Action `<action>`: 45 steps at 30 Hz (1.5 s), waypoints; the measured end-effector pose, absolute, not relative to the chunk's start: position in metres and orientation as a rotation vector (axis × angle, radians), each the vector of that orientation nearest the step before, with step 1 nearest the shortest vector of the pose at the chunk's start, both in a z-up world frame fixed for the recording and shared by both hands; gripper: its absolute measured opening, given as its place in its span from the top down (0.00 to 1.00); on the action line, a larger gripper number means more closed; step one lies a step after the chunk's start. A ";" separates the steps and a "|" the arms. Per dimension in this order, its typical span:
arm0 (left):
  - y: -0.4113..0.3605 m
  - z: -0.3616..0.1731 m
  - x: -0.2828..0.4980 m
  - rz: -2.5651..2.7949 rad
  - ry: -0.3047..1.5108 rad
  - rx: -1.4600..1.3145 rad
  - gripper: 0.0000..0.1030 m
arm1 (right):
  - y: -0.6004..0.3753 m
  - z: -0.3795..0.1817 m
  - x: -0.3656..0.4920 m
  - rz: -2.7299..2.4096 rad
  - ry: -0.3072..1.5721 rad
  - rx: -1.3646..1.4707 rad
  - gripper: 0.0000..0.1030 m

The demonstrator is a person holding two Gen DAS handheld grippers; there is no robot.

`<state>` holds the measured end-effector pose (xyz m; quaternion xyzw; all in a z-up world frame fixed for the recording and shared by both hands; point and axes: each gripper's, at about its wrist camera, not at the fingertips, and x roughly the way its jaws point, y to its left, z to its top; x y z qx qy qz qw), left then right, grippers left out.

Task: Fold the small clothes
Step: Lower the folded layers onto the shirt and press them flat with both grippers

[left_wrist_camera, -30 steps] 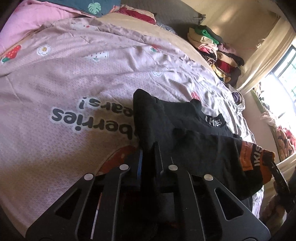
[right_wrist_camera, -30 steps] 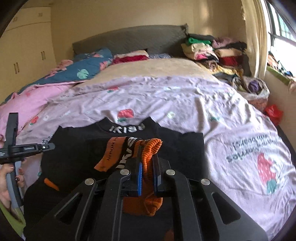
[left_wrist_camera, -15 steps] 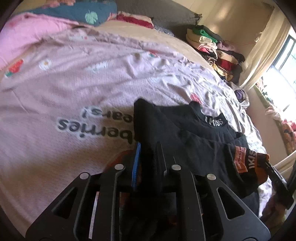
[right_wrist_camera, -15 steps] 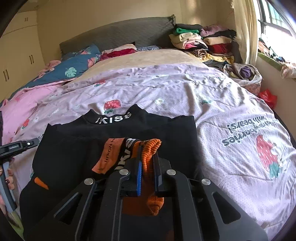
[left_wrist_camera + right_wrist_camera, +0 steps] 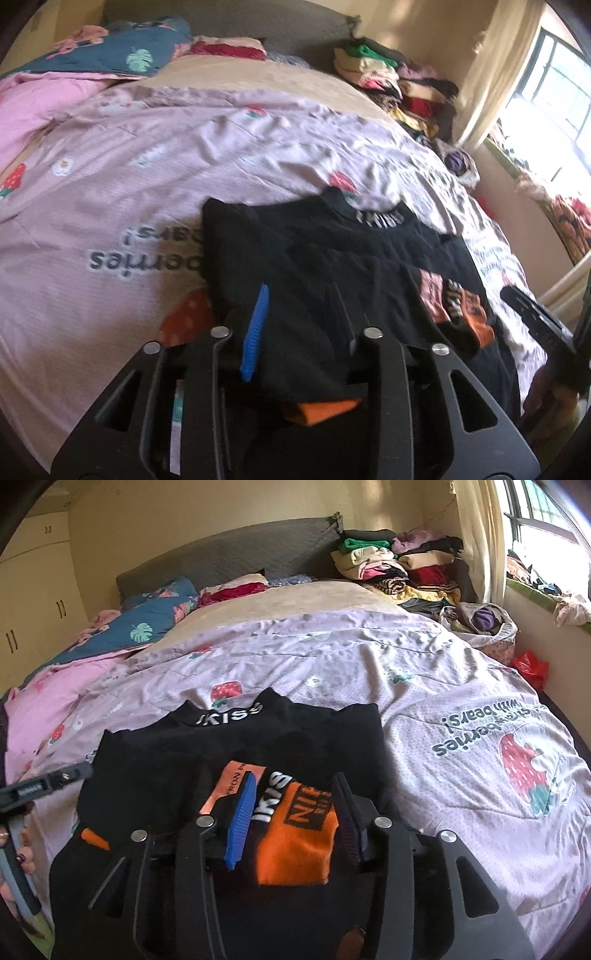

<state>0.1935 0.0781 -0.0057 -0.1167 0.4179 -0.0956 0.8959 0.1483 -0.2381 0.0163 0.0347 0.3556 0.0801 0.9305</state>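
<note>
1. Where the pink quilt (image 5: 155,192) with its strawberry print covers the bed, a black sweater (image 5: 332,258) lies spread flat at the near edge, its collar away from the cameras and its lettered neckband facing up.
2. On the left, the left gripper (image 5: 301,325) hangs over the sweater's left side; its jaws are opening, the blue pad (image 5: 255,332) stands clear of the cloth, and a fold of black fabric lies loose between the fingers, not pinched.
3. Just below that fold an orange cuff (image 5: 325,410) peeks out from under the black cloth.
4. Toward the middle, the sweater's sleeve is folded across the body, and its orange end with white letters (image 5: 295,819) lies on top of the black fabric.
5. The right gripper (image 5: 293,812) straddles that orange end; its jaws are opening as well, with the cuff between the two pads and a gap showing on either side.
6. Farther right the quilt (image 5: 461,701) lies bare, and a stack of folded clothes (image 5: 402,565) stands by the headboard near the window.
</note>
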 end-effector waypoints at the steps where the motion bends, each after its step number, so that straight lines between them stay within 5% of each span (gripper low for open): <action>1: 0.074 -0.008 0.193 -0.207 0.874 -0.232 0.70 | -0.235 0.016 0.147 0.172 0.731 0.063 0.58; 23: 0.062 -0.048 0.186 -0.242 0.980 -0.154 0.64 | -0.162 -0.013 0.149 0.351 0.863 -0.111 0.58; 26: 0.062 -0.048 0.187 -0.243 0.982 -0.158 0.63 | -0.161 -0.022 0.156 0.317 0.896 -0.123 0.50; 35: 0.062 -0.045 0.187 -0.245 0.986 -0.157 0.63 | -0.168 -0.035 0.156 0.292 0.925 -0.067 0.49; 45: 0.059 -0.036 0.185 -0.251 0.981 -0.154 0.54 | -0.179 -0.016 0.143 0.295 0.870 0.016 0.18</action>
